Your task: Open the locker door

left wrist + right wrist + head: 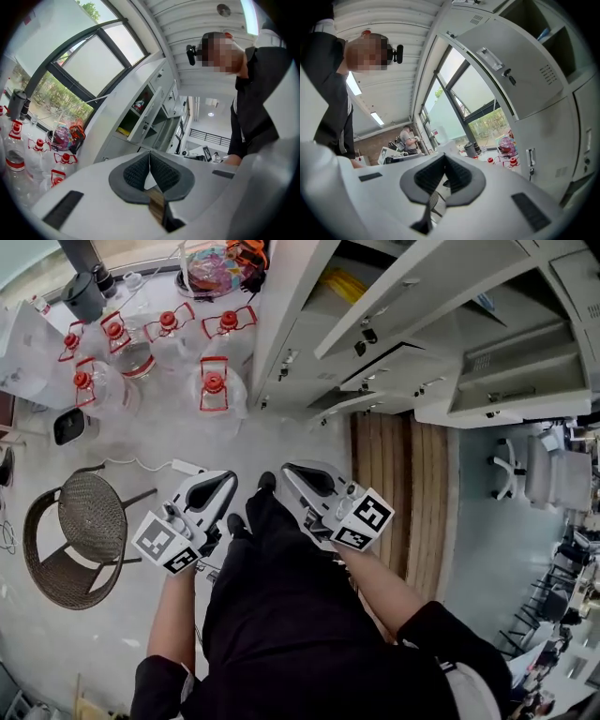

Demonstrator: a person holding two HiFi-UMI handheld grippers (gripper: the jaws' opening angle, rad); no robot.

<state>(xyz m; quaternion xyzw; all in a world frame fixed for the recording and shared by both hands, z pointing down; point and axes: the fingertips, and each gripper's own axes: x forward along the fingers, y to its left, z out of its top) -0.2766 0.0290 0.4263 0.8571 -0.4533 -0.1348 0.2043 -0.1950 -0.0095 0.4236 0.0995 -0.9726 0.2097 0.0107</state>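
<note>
A bank of grey lockers fills the upper right of the head view, and several of its doors stand swung open. Both grippers hang close to my body, well short of the lockers. My left gripper is shut with nothing between its pads. My right gripper is shut too and holds nothing. In the left gripper view the gripper points toward the lockers. In the right gripper view the gripper sits below an open door, with a closed door beside it.
Several water jugs with red caps stand on the floor left of the lockers. A wicker chair is at the left, with a white power strip near it. A wooden floor strip and office chairs lie to the right.
</note>
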